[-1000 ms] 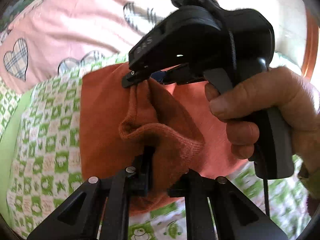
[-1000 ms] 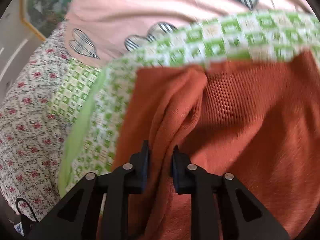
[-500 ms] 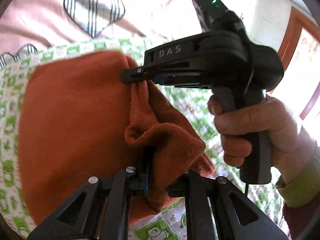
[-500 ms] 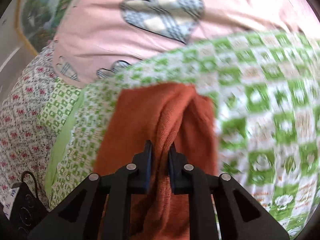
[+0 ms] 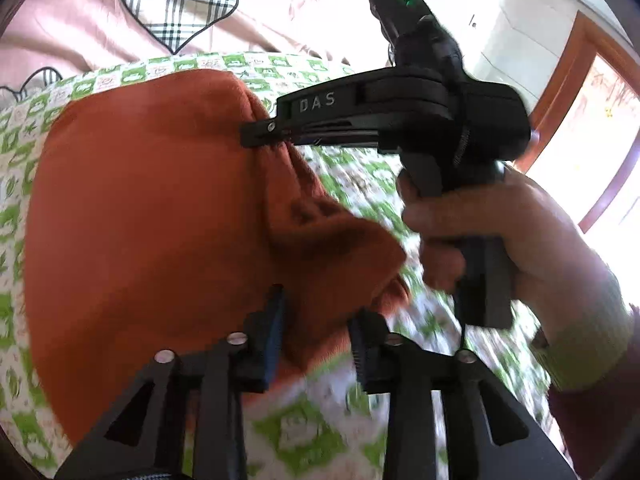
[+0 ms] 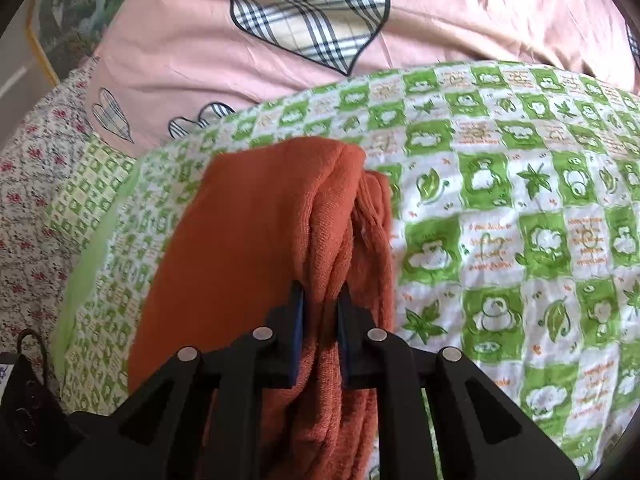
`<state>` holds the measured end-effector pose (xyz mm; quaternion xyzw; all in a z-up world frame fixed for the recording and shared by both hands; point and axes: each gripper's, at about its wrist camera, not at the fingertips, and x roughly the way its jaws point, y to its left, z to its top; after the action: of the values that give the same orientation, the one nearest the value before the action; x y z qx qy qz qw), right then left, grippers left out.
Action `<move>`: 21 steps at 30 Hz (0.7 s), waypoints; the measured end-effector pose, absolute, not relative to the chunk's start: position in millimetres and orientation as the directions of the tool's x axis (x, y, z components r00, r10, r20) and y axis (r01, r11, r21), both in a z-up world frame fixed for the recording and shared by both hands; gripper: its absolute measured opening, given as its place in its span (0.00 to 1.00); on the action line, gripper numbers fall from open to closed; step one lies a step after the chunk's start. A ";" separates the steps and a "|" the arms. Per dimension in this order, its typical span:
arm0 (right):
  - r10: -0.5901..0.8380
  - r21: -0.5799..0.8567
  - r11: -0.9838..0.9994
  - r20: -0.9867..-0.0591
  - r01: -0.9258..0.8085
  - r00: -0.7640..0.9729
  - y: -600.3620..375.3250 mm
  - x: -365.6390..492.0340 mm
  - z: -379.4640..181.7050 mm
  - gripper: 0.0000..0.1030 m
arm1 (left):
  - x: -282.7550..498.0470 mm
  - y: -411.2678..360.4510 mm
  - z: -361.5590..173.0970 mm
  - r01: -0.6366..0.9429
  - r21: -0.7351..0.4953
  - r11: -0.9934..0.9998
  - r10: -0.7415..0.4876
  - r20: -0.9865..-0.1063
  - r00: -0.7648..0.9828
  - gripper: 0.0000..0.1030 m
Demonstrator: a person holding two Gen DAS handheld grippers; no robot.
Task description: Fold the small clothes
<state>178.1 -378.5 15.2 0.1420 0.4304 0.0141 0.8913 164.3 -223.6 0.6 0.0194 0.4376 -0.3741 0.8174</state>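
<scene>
An orange knitted garment (image 5: 132, 216) lies folded over on a green-and-white checked blanket (image 6: 500, 216). My left gripper (image 5: 316, 320) is shut on the garment's near corner, bunched between its pads. My right gripper (image 6: 320, 304) is shut on the garment (image 6: 248, 248) at the far corner of the same edge. The right gripper also shows in the left wrist view (image 5: 264, 138), pinching the cloth, with the hand behind it. The edge hangs slack between the two grippers.
A pink cover with plaid hearts (image 6: 304, 20) lies beyond the blanket. A floral sheet (image 6: 28, 208) is at the left. A wooden door frame (image 5: 560, 92) and a white wall stand at the right. A black device (image 6: 24, 412) sits at the lower left.
Both grippers have carried the held edge to the left across the garment, laying it over itself. The folded garment now looks narrower, and more checked blanket shows at the right.
</scene>
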 end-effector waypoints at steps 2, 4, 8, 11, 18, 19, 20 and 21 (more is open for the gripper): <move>0.084 0.225 0.963 -0.768 0.145 0.634 -381.5 170.9 18.8 0.28 | 157.0 -205.6 7.2 0.622 -0.300 0.723 -0.597 -0.725 0.343 0.49; 0.016 0.185 0.963 -0.768 0.198 0.640 -383.5 159.4 24.5 0.38 | 153.4 -177.7 16.8 0.599 -0.284 0.749 -0.582 -0.714 0.389 0.57; 0.091 0.285 0.945 -0.704 0.163 0.705 -381.6 132.8 36.5 0.85 | 162.3 -124.8 25.7 0.511 -0.299 0.806 -0.549 -0.702 0.454 0.77; 0.152 0.318 0.940 -0.712 0.121 0.686 -375.5 133.5 29.5 0.86 | 186.2 -92.4 20.9 0.422 -0.326 0.846 -0.513 -0.712 0.480 0.79; 0.233 0.420 0.894 -0.731 0.154 0.642 -384.8 148.5 -3.6 0.86 | 250.4 -70.0 -26.9 0.275 -0.518 0.810 -0.586 -0.734 0.343 0.80; 0.252 0.443 0.883 -0.726 0.154 0.639 -386.8 149.5 -7.0 0.86 | 259.8 -70.3 -35.3 0.257 -0.549 0.796 -0.605 -0.728 0.321 0.80; 0.263 0.455 0.877 -0.726 0.157 0.635 -388.2 150.4 -9.7 0.86 | 264.4 -71.1 -39.2 0.252 -0.563 0.788 -0.616 -0.721 0.316 0.81; 0.269 0.461 0.873 -0.729 0.161 0.630 -390.0 150.9 -12.3 0.85 | 270.0 -73.1 -39.9 0.255 -0.571 0.780 -0.625 -0.711 0.322 0.82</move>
<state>150.9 -390.0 -12.3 0.2505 0.4291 0.0313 0.8673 270.0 -73.1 -39.9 -0.1808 0.5119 -0.2777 0.7926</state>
